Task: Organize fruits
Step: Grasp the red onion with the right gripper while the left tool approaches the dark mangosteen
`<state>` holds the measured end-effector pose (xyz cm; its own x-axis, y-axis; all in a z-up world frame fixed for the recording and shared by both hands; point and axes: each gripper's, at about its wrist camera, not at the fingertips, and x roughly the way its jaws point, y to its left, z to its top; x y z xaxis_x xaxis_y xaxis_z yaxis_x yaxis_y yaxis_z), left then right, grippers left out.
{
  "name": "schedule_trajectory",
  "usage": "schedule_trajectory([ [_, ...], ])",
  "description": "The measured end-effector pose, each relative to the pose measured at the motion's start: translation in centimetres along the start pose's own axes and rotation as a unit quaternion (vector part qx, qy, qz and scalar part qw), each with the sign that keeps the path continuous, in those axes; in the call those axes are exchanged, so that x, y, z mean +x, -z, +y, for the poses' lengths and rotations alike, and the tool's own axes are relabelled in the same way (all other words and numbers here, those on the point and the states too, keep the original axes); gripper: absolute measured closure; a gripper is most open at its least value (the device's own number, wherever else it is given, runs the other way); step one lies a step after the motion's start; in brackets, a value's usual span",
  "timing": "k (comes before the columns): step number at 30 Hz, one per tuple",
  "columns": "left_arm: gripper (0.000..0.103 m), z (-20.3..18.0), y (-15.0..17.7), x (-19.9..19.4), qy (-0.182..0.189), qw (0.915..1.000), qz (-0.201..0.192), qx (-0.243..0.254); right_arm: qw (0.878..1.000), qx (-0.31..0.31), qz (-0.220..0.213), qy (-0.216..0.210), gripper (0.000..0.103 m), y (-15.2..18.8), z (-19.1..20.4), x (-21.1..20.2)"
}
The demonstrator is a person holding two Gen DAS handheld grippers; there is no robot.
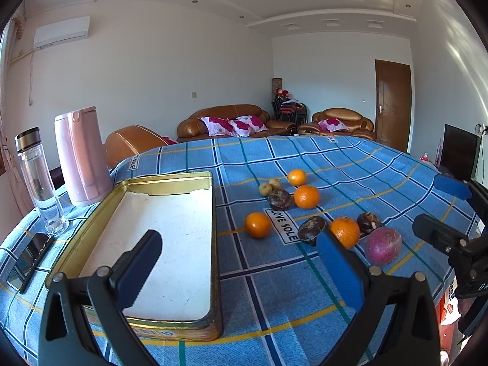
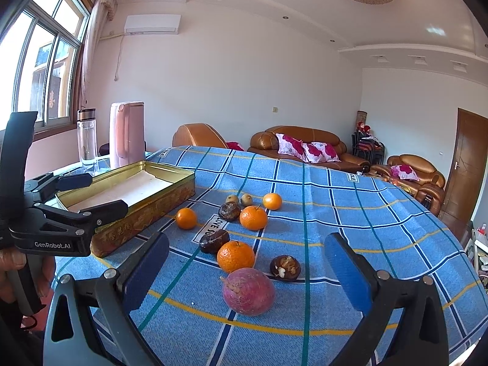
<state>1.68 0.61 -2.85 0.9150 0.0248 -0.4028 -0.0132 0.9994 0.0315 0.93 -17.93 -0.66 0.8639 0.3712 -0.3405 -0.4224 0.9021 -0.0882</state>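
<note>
Both the left gripper (image 1: 241,262) and right gripper (image 2: 247,270) are held wide apart, empty. Oranges (image 2: 235,256) are scattered beside the gold tin (image 1: 91,244).

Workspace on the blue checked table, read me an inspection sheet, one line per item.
Surface: blue checked tablecloth.
Job's things: four oranges, three dark brown fruits, two small tan fruits, one purple round fruit, all loose on the cloth; gold rectangular tin holds no fruit.
Clutter: pink kettle, clear glass bottle, black phone.
Grippers: left gripper open; right gripper open.
Cables: nothing seen on table.
Surroundings: brown leather sofas, wooden door.
</note>
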Motion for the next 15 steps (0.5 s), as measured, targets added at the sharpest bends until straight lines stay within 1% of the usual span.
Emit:
schedule_trajectory([
  [3, 0.0, -0.3, 0.4, 0.6, 0.009, 0.9999, 0.009, 0.0, 1.0, 0.001, 0.014, 0.001, 0.001, 0.7, -0.2, 0.8],
  [8, 0.0, -1.4, 0.9, 1.8, 0.027, 0.9993, 0.024, 0.008, 0.999, 0.017, 0.051, -0.005, 0.003, 2.4, -1.1, 3.0],
  [9, 0.0, -1.6, 1.0, 2.0, 0.031, 0.9991, 0.027, 0.009, 0.998, 0.019, 0.058, -0.007, 0.007, 2.7, -1.2, 3.4],
  [10, 0.0, -1.8, 1.0, 2.3, 0.033, 0.9989, 0.03, 0.01, 0.998, 0.02, 0.065, -0.011, 0.013, 3.0, -1.3, 3.8],
  [13, 0.0, -2.1, 1.1, 2.9, 0.042, 0.9983, 0.04, 0.009, 0.996, 0.024, 0.088, -0.022, 0.023, 3.5, -1.6, 4.9],
  [15, 0.0, -2.3, 1.1, 3.2, 0.049, 0.9978, 0.045, 0.007, 0.994, 0.029, 0.102, -0.031, 0.026, 3.9, -1.8, 5.5],
])
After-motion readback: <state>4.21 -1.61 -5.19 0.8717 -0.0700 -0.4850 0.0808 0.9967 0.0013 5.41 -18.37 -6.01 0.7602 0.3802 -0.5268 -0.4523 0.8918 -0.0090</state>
